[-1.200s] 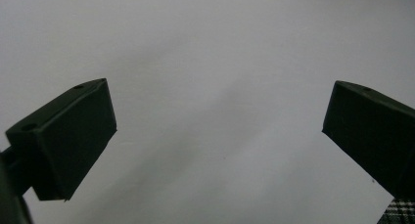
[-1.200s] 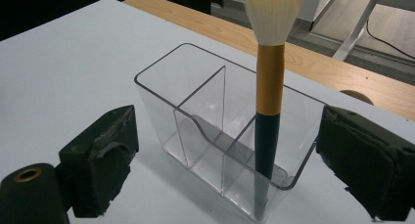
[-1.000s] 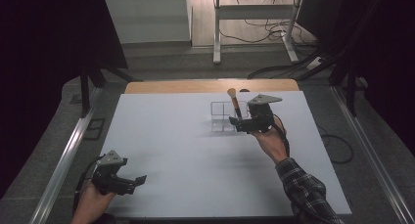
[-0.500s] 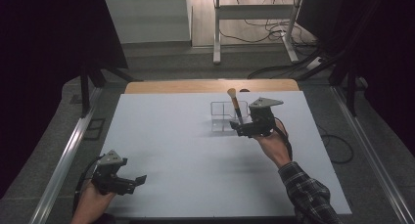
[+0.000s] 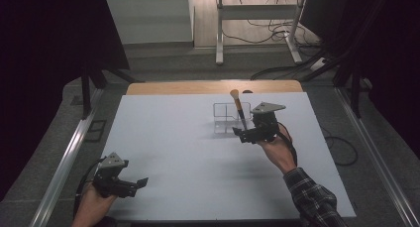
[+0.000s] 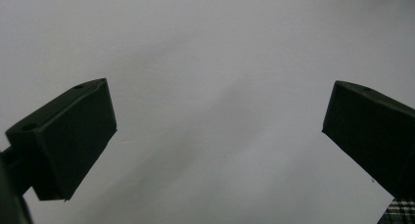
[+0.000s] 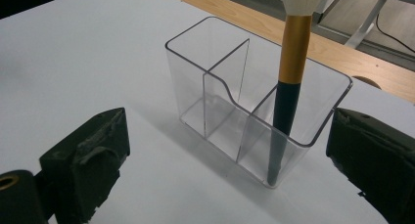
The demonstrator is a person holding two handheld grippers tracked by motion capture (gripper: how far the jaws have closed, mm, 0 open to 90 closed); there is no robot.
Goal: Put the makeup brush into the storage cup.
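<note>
Step in hand: placing the makeup brush with black handle, gold ferrule and pale bristles (image 7: 291, 82) into the clear plastic three-compartment organiser (image 7: 254, 104) looks done; I judge this to be the let-go, with the brush standing free
Brush: upright, slightly tilted, handle end down in the compartment at the right end of the organiser as the right gripper view has it; bristles above the rim; in the high view it rises from the box just left of the right gripper
Organiser: on the white table sheet (image 5: 198, 152), near its far edge; the other two compartments look empty
Right gripper (image 5: 243, 134): jaws have just been opening and now stand wide apart; they flank the organiser without touching it or the brush; nothing between the pads but air
Left gripper (image 5: 134, 184): resting low at the near left corner of the sheet, well apart from the work; jaws spread, nothing between them
Next move: probably draw the right gripper back toward the person and slightly up; it calls for a straight retreat, so neither jaw clips the organiser wall or the leaning handle
In the way: little; the organiser is light and could slide or tip if nudged
Around: wooden table edge (image 5: 213, 86) beyond the sheet; white desk legs (image 5: 218, 33) and cables (image 5: 277, 71) on the floor farther off; a plaid sleeve (image 5: 312, 199) on the right forearm
</note>
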